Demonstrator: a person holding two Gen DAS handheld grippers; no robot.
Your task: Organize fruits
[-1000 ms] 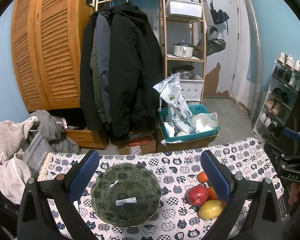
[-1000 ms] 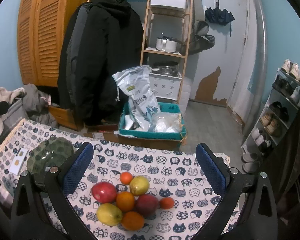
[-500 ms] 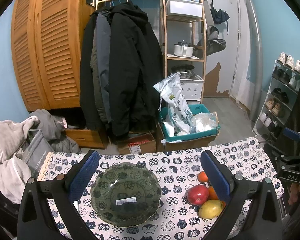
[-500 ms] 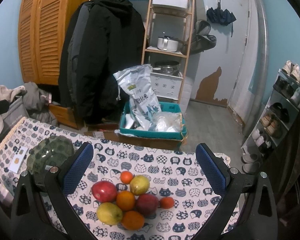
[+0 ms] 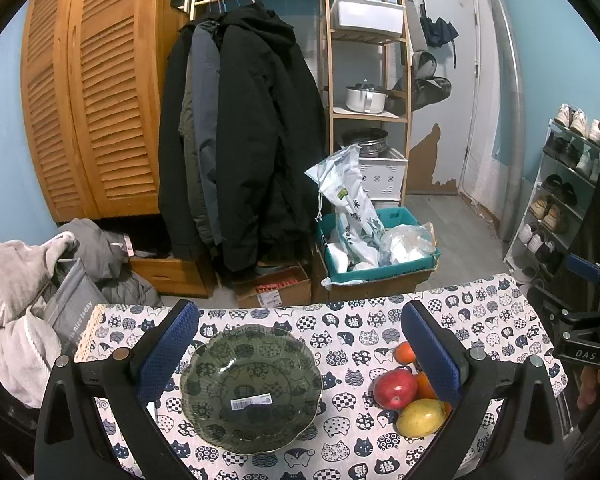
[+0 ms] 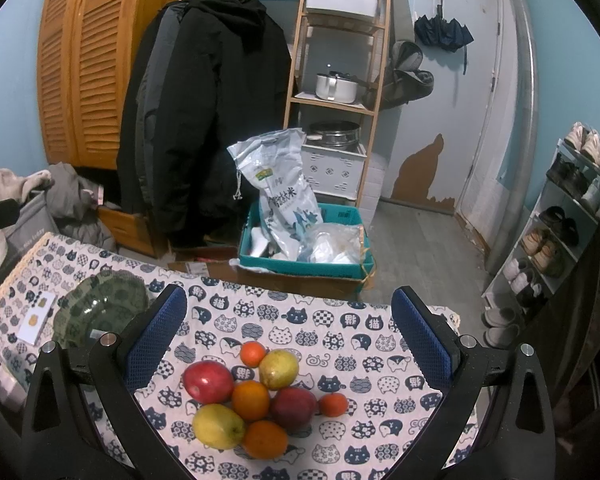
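Both claws agape — fruit pile (image 6: 260, 396) untouched

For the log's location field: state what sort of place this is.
Most likely a home entryway or small flat's storage corner. Coats hang on a rail, a shoe rack stands by the door, and a wooden shelf holds cooking pots.

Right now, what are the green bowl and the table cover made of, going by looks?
Green bowl: probably glazed ceramic, possibly glass; glossy sheen, scalloped rim, moulded pattern, barcode sticker still on it. Table cover: printed woven fabric, matte; cat motifs, fringed edge at the left side.
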